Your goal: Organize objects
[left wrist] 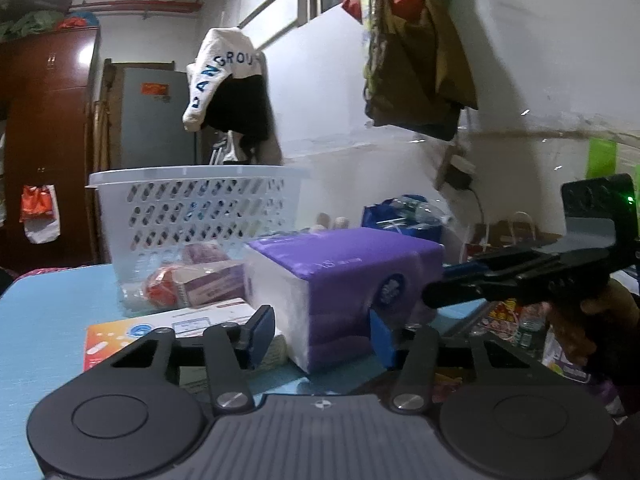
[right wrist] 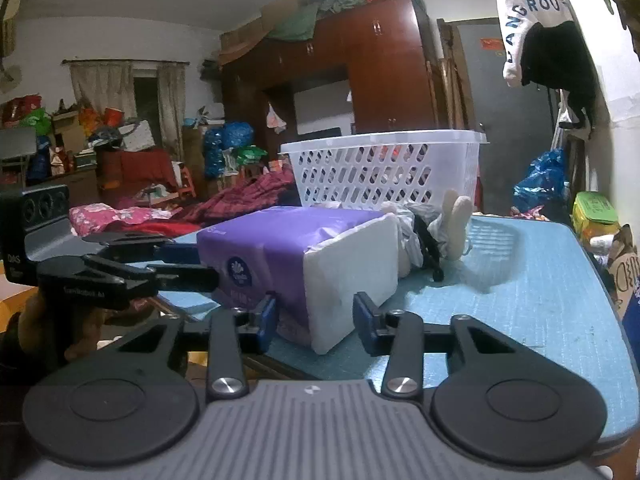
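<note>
A purple-and-white tissue pack (left wrist: 344, 276) lies on the blue table (left wrist: 40, 320), one corner toward each camera. My left gripper (left wrist: 322, 334) has that near corner between its blue pads, which stand close to the two faces without visibly pressing. My right gripper (right wrist: 316, 322) straddles the opposite corner of the tissue pack (right wrist: 280, 256) the same way, open. Each gripper shows from the side in the other view: the right gripper (left wrist: 436, 296) at the pack's right end, the left gripper (right wrist: 208, 276) at its left end. A white perforated basket (left wrist: 192, 184) stands behind the pack.
A flat orange-and-white box (left wrist: 120, 340) and a wrapped red packet (left wrist: 188, 284) lie left of the pack. A small cloth doll (right wrist: 452, 216) lies between pack and basket (right wrist: 380, 138). The table (right wrist: 540, 280) is bare to the right. Clothes hang above; a cluttered room lies beyond.
</note>
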The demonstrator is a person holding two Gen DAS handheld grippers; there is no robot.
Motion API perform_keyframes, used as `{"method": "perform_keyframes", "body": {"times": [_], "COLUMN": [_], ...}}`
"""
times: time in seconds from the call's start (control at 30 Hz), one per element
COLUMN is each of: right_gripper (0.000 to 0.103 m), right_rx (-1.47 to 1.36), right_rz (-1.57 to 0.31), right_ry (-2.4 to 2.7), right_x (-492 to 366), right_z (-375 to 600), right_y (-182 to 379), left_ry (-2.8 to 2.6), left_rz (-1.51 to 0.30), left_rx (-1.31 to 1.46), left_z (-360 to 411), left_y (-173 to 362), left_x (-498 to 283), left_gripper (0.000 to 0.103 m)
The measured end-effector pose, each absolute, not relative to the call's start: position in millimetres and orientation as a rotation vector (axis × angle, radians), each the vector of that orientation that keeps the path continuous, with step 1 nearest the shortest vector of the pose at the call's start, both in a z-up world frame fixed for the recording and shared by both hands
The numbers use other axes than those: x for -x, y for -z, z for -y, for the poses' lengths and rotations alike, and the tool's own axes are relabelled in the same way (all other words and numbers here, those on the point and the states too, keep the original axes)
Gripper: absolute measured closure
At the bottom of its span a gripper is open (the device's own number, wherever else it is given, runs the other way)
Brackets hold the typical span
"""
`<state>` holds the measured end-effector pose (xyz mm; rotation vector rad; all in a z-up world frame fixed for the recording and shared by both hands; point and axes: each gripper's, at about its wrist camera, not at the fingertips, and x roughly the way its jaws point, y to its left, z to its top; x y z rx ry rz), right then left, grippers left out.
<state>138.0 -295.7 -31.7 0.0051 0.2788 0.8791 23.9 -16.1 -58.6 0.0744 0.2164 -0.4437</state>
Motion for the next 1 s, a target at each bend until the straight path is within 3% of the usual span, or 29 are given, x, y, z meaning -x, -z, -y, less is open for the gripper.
{"method": "perform_keyframes", "body": {"times": [0.07, 0.3, 0.53, 1.0], "right_gripper": [0.067, 0.067, 0.063, 0.069], "right_rx": [0.002, 0.012, 0.004, 0.034], "right_rz": [-0.273, -0.260, -0.254, -0.124], "right_ry": [-0.891, -0.894, -0.886, -0.877], "right_x": [-137, -139, -143, -121], "right_z": [294, 292, 292, 298], "right_y": [31, 30, 32, 8], "left_ry": [0.461, 0.471, 0.472, 0.479], "left_rz": [-0.220, -0.218, -0.215, -0.104], "left_rx": [-0.072, -0.052, -0.050, -0.051], "left_z": [17, 13, 14, 15], "left_y": [59, 60, 60, 33], "left_x": [-25, -28, -31, -10], "left_gripper": [0.053, 0.065, 0.067, 0.070]}}
